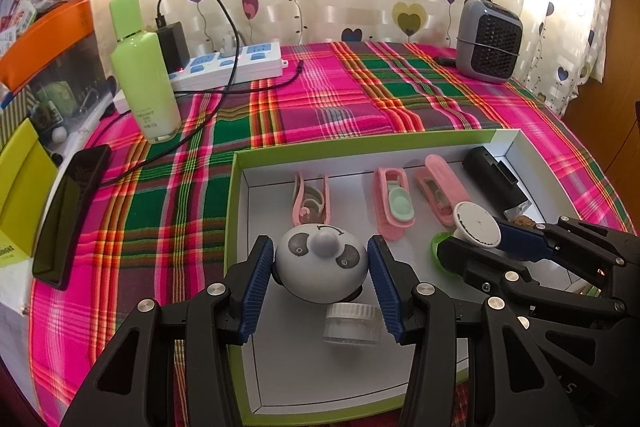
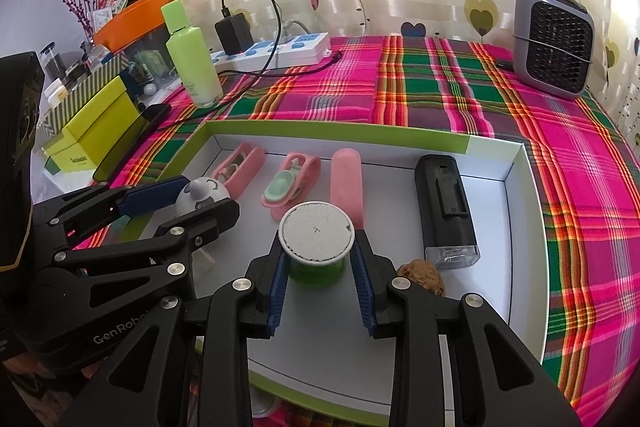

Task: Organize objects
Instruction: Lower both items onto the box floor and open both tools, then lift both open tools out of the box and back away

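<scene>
A shallow white tray with a green rim [image 1: 360, 143] [image 2: 320, 127] lies on the plaid cloth. My left gripper [image 1: 320, 247] [image 2: 200, 195] is shut on a round grey panda-face toy [image 1: 320, 263] [image 2: 202, 193], which hangs over a clear jar [image 1: 352, 323]. My right gripper [image 2: 316, 243] [image 1: 480, 239] flanks a green spool with a white top [image 2: 316, 237] [image 1: 478, 225]. The spool stands on the tray floor, and a thin gap shows beside its green body. Three pink clips [image 1: 394, 203] [image 2: 292, 187], a black device [image 2: 444, 203] and a walnut [image 2: 422, 277] also lie in the tray.
A green bottle [image 1: 144, 75], a power strip with a charger [image 1: 232, 63] and its black cable stand at the back left. A dark phone [image 1: 68, 215] and yellow-green boxes [image 2: 100, 123] line the left edge. A grey heater [image 1: 488, 43] sits at the back right.
</scene>
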A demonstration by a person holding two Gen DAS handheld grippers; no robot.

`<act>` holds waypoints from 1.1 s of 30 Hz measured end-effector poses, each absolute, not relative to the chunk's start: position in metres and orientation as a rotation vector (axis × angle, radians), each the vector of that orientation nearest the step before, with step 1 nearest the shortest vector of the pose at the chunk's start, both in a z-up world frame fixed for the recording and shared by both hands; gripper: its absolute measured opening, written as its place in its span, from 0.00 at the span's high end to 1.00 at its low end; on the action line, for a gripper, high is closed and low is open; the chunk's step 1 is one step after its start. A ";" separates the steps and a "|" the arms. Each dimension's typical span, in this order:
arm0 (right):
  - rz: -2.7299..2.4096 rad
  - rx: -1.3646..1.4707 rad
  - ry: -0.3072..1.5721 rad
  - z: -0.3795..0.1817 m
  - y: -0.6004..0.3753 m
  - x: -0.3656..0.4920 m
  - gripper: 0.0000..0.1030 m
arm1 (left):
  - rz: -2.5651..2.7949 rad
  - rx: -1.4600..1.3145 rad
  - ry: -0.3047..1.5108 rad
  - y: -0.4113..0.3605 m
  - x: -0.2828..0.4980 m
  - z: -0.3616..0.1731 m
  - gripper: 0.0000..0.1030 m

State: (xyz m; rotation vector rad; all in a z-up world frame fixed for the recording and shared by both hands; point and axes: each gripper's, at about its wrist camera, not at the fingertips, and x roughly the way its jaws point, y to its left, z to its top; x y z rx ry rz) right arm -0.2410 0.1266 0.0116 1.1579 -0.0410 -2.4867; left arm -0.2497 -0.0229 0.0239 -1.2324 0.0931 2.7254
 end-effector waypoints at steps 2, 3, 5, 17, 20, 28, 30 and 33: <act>-2.488 1.158 -0.043 0.012 0.127 -0.241 0.68 | 2.725 -1.232 0.095 -0.022 -0.250 0.024 0.54; -2.488 1.159 -0.046 0.012 0.127 -0.241 0.68 | 2.726 -1.231 0.092 -0.022 -0.250 0.024 0.54; -2.488 1.161 -0.051 0.012 0.128 -0.240 0.66 | 2.724 -1.232 0.086 -0.023 -0.249 0.023 0.54; -2.485 1.169 -0.085 0.012 0.133 -0.240 0.60 | 2.719 -1.228 0.068 -0.025 -0.246 0.023 0.54; -2.484 1.167 -0.090 0.012 0.134 -0.239 0.58 | 2.717 -1.224 0.060 -0.027 -0.243 0.024 0.54; -2.479 1.168 -0.072 0.013 0.132 -0.236 0.57 | 2.723 -1.214 0.051 -0.026 -0.239 0.030 0.54; -2.479 1.161 -0.064 0.014 0.132 -0.235 0.57 | 2.723 -1.209 0.048 -0.027 -0.237 0.032 0.54; -2.480 1.148 -0.050 0.015 0.131 -0.233 0.57 | 2.724 -1.211 0.047 -0.028 -0.236 0.033 0.54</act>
